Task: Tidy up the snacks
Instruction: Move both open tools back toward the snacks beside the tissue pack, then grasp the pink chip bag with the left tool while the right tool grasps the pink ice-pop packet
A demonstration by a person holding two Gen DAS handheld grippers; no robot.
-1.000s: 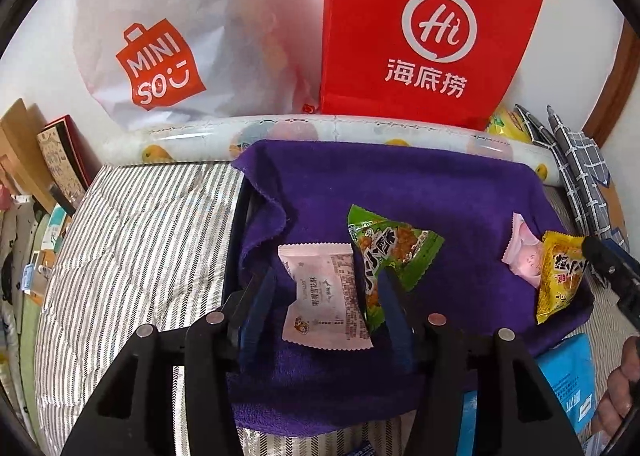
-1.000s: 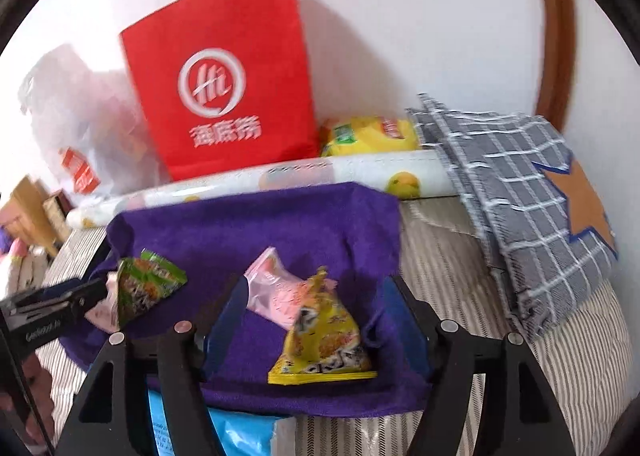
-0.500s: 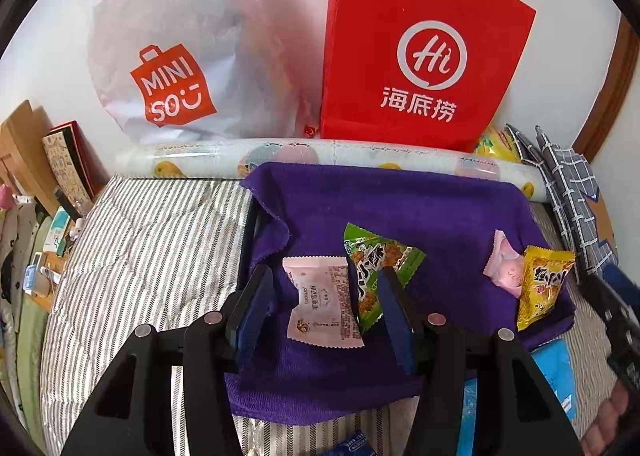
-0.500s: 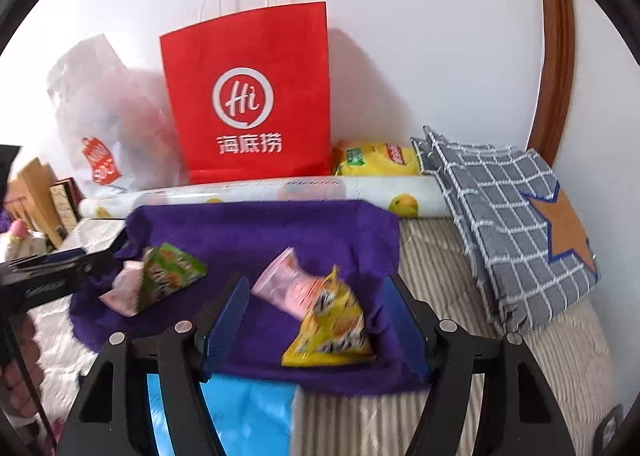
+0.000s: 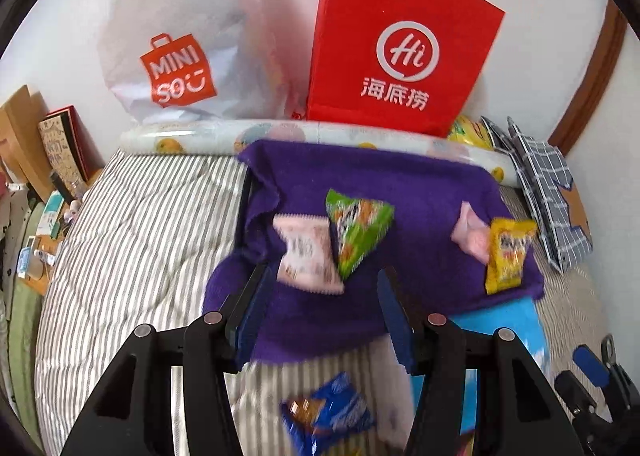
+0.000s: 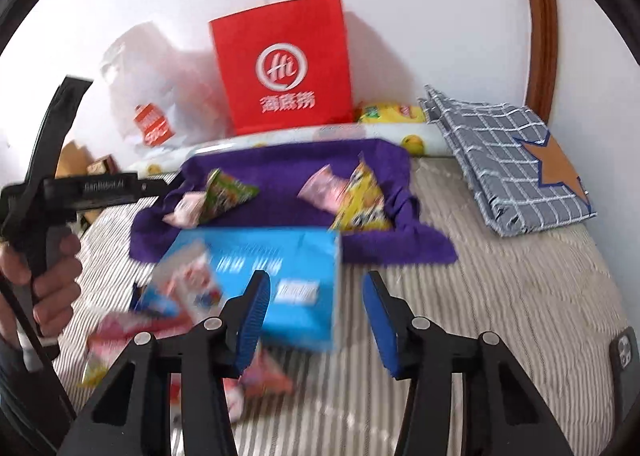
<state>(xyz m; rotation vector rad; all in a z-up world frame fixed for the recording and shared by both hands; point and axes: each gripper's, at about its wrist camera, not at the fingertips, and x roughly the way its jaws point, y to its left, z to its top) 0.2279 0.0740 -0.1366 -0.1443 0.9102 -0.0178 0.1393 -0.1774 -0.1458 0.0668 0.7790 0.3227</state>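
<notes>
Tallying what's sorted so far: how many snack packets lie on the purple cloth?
4: pink-white packet and green packet at its left, overlapping; pink packet and yellow packet at its right, overlapping.

Right claw (image 6: pixel 316 310) agape, empty, above blue box (image 6: pixel 280 276).

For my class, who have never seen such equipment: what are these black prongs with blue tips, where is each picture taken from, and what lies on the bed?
No robot here: a person holds a two-finger gripper in each hand. Each picture comes from a camera on one gripper, looking along its fingers. The left gripper and right gripper are both open and hold nothing. On the striped bed lies a purple cloth carrying four snack packets, among them a green packet and a yellow packet. A blue box sits nearer. The left hand shows in the right view.
</notes>
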